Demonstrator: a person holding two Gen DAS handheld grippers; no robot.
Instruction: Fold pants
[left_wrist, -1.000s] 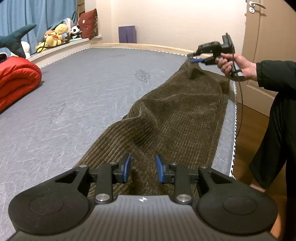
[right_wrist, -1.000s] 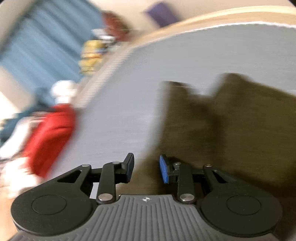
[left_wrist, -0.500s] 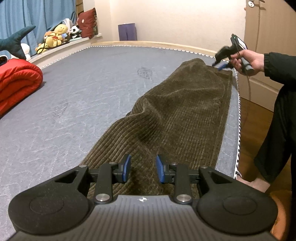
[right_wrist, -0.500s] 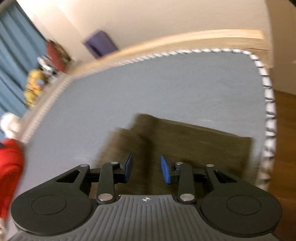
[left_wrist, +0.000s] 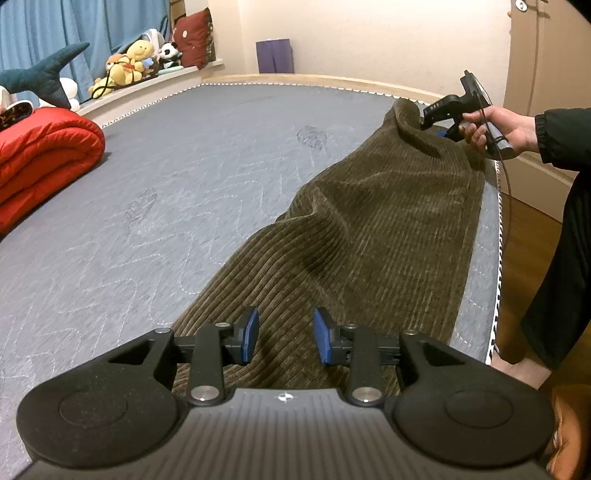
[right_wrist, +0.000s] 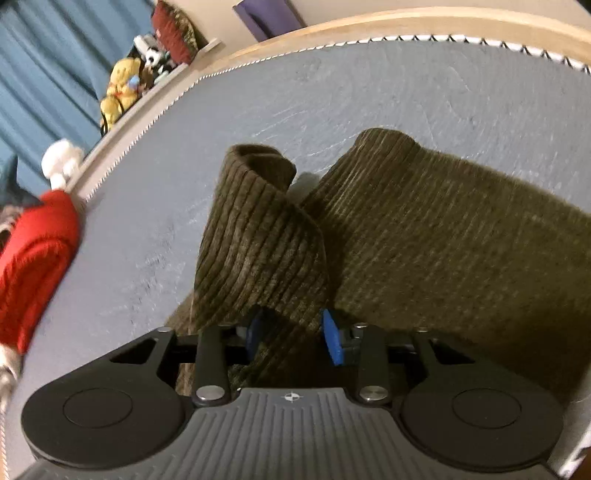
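Pants (left_wrist: 373, 229) flat along bed (left_wrist: 184, 177) edge — left gripper (left_wrist: 284, 335) open above near end, right gripper (right_wrist: 293, 334) just been opening around far-end fold, not pinching — next: clamp, fold toward left.

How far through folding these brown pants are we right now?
Early. Done: the corduroy pants lie lengthwise along the mattress edge. In hand: the right gripper, jaws just opening, has a raised fold of the far end between them. Left: the left gripper hovers open; no cross fold yet.
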